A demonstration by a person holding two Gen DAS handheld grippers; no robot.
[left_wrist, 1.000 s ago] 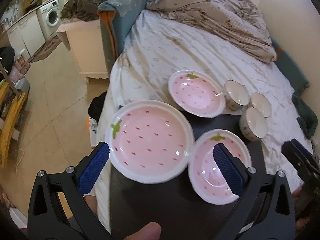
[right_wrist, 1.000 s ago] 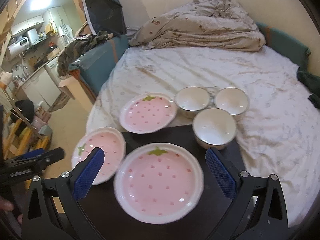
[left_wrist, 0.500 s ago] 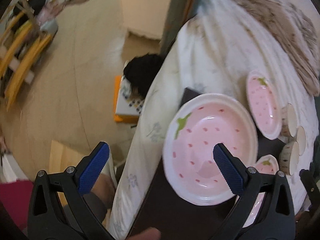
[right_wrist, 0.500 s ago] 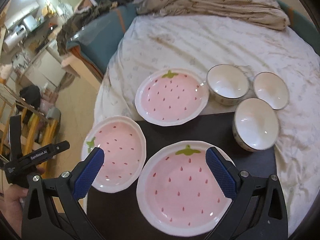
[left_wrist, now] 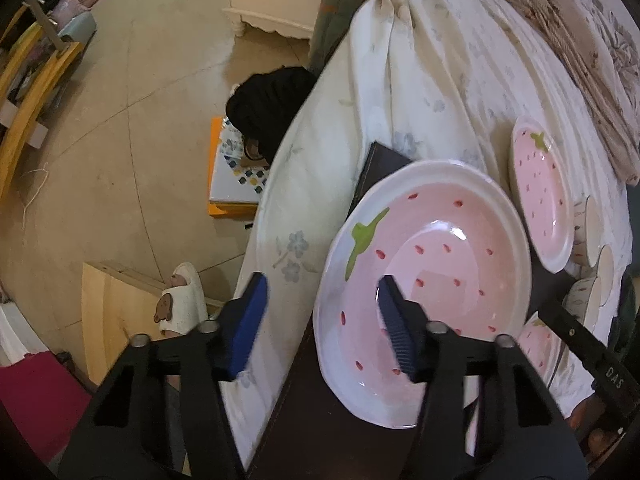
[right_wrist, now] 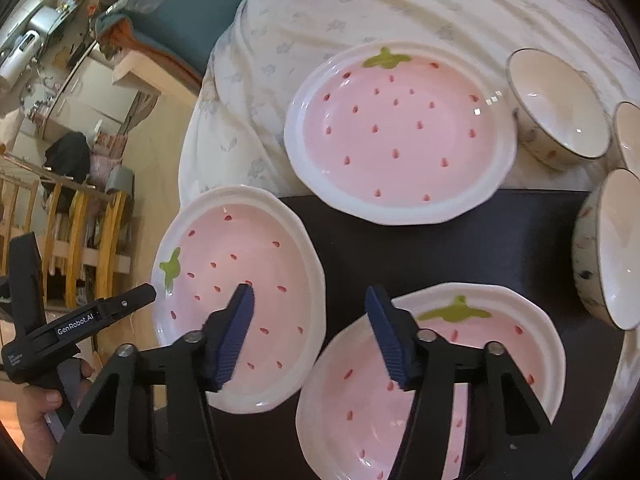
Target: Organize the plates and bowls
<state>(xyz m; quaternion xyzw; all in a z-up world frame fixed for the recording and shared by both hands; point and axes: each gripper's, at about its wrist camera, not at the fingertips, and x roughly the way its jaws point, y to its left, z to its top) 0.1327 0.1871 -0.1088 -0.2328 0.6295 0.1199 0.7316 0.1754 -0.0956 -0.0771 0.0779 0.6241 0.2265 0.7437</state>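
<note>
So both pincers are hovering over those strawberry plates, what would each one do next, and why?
Probably lower and pinch a rim. The left gripper straddles the left plate's edge, and the right gripper straddles the near plate's edge; both have just been closing, with no pad pressing yet.

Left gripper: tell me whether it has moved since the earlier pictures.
Yes. The left gripper has dropped toward the pink strawberry-pattern plate on the dark board, its fingers closing astride the rim.
</note>
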